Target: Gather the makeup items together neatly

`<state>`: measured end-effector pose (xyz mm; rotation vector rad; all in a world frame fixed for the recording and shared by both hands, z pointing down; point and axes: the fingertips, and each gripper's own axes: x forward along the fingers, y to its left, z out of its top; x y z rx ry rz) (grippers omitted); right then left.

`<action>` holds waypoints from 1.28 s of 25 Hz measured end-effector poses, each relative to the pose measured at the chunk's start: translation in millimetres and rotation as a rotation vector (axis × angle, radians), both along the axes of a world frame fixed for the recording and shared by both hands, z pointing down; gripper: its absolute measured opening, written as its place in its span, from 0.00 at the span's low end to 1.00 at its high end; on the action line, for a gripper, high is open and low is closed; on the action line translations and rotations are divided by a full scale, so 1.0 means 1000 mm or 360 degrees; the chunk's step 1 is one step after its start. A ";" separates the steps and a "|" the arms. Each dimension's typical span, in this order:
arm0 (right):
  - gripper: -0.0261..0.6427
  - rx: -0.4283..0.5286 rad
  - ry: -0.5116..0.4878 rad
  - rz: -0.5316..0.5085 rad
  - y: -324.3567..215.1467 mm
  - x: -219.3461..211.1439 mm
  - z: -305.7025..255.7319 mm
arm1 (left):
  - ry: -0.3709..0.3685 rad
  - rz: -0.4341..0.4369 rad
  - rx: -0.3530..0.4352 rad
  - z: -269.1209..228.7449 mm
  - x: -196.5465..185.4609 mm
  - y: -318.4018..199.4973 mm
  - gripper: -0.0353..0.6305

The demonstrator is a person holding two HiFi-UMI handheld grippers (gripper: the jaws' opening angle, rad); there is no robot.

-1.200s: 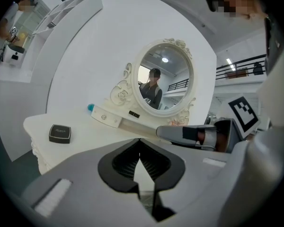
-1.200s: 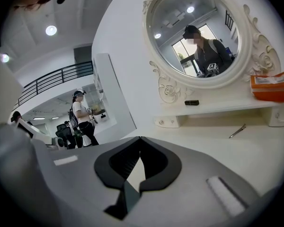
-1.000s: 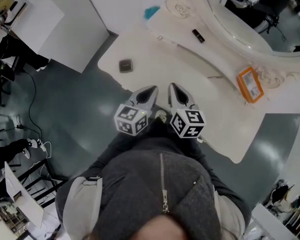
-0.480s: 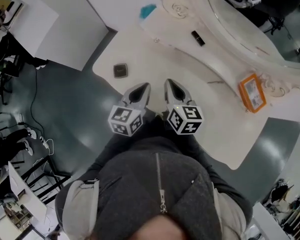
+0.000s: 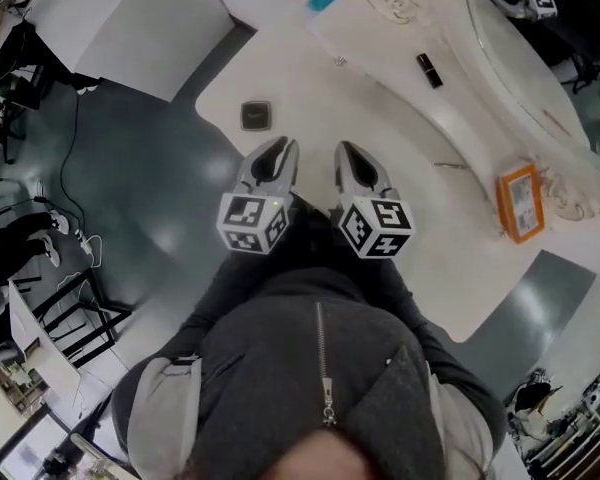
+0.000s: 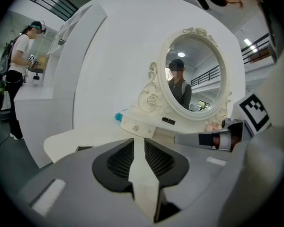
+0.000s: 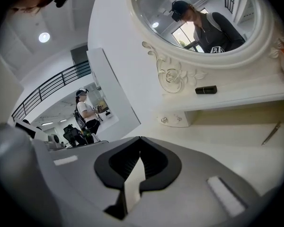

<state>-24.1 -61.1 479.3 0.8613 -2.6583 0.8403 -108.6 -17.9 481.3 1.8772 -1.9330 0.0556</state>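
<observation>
Readiness posture mid-frame: left gripper (image 5: 280, 146) jaws just parting, empty, presumably for the nearby compact (image 5: 255, 116); right gripper (image 5: 346, 149) pressed together, empty.

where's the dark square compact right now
In the head view, the compact lies on the table's left part, just beyond the left gripper, whose empty jaws have just been opening.

White vanity table (image 5: 315, 93), square compact (image 5: 255, 116), thin pencil (image 5: 450, 165)
</observation>
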 end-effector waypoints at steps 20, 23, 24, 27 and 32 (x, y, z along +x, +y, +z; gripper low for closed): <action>0.04 -0.0128 0.0096 -0.0074 0.008 -0.019 0.038 | -0.0131 -0.0492 -0.0384 0.075 -0.087 0.001 0.66; 0.04 -0.0144 0.0105 -0.0068 0.007 -0.017 0.041 | -0.0142 -0.0484 -0.0431 0.082 -0.091 -0.005 0.66; 0.04 -0.0147 0.0106 -0.0066 0.006 -0.016 0.041 | -0.0150 -0.0483 -0.0450 0.084 -0.093 -0.007 0.66; 0.04 -0.0155 0.0103 -0.0059 0.003 -0.016 0.040 | -0.0171 -0.0485 -0.0494 0.088 -0.100 -0.011 0.66; 0.04 -0.0171 0.0090 -0.0056 -0.001 -0.015 0.042 | -0.0228 -0.0486 -0.0540 0.093 -0.110 -0.013 0.66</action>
